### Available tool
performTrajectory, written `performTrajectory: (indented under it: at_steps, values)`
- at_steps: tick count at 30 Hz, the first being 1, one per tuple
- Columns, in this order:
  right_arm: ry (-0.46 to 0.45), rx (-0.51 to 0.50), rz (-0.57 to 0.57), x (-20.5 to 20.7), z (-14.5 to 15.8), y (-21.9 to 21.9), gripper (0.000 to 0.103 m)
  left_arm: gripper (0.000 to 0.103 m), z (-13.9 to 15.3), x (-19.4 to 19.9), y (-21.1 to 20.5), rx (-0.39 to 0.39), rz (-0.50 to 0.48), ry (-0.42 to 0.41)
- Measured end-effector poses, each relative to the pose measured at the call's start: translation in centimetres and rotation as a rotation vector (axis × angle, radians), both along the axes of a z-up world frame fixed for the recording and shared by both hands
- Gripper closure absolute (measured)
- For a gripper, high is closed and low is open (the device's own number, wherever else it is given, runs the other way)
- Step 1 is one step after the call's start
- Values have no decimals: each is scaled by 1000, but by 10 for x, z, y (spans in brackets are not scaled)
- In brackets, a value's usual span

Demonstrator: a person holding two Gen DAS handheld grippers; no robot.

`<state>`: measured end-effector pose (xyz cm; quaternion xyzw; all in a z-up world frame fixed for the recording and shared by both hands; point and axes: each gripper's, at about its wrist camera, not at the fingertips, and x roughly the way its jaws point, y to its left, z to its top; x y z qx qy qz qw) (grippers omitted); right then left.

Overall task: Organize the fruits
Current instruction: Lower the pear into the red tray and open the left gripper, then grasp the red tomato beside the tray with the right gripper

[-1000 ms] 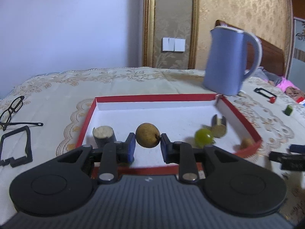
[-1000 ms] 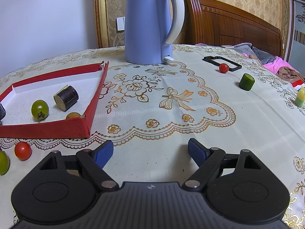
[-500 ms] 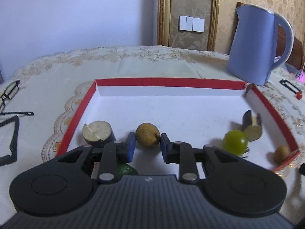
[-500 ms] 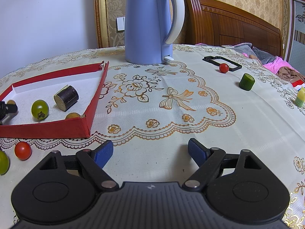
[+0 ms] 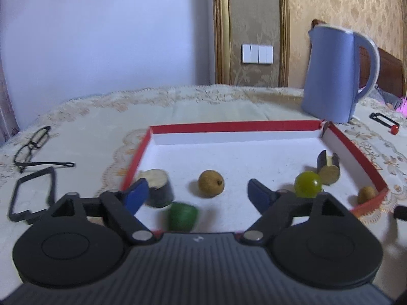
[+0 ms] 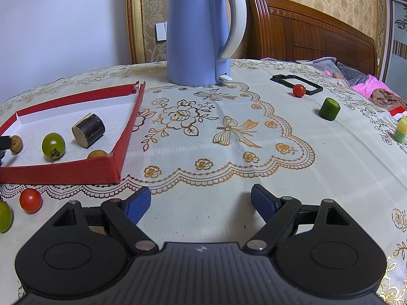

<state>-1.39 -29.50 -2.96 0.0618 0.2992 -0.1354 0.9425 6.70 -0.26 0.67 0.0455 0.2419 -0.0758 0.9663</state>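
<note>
A red-rimmed white tray (image 5: 229, 126) (image 6: 76, 170) lies on the tablecloth. In it are a brown round fruit (image 5: 210, 183) (image 6: 15, 144), a green tomato (image 5: 307, 184) (image 6: 53, 145), two dark cut cylinders (image 5: 157, 187) (image 5: 328, 167), a green cut piece (image 5: 182, 216) and a small brown fruit (image 5: 366, 194). My left gripper (image 5: 197, 194) is open and empty, just in front of the brown round fruit. My right gripper (image 6: 201, 204) is open and empty over the cloth. Outside the tray lie red tomatoes (image 6: 30, 200) (image 6: 298, 90), a green tomato (image 6: 4, 216) and a green cut piece (image 6: 329, 108).
A blue kettle (image 6: 203, 30) (image 5: 335, 76) stands behind the tray's far right corner. Glasses (image 5: 33, 147) and a black frame (image 5: 30, 193) lie left of the tray. Another black frame (image 6: 296, 82) and a yellow piece (image 6: 401, 129) lie at the right.
My left gripper has opened and released the brown round fruit, which now rests on the tray floor. The right gripper has not moved.
</note>
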Motion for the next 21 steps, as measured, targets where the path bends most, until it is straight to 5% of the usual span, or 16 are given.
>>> performTrajectory:
  at_steps: [6, 16, 21]
  values:
    - [0, 0, 0, 0, 0, -1, 17, 12, -3, -21, 42, -26, 48, 24]
    - [0, 0, 0, 0, 0, -1, 17, 11, -26, -12, 106, -66, 306, 104]
    - [1, -1, 0, 0, 0, 0, 16, 3, -30, -8, 120, -121, 318, 145]
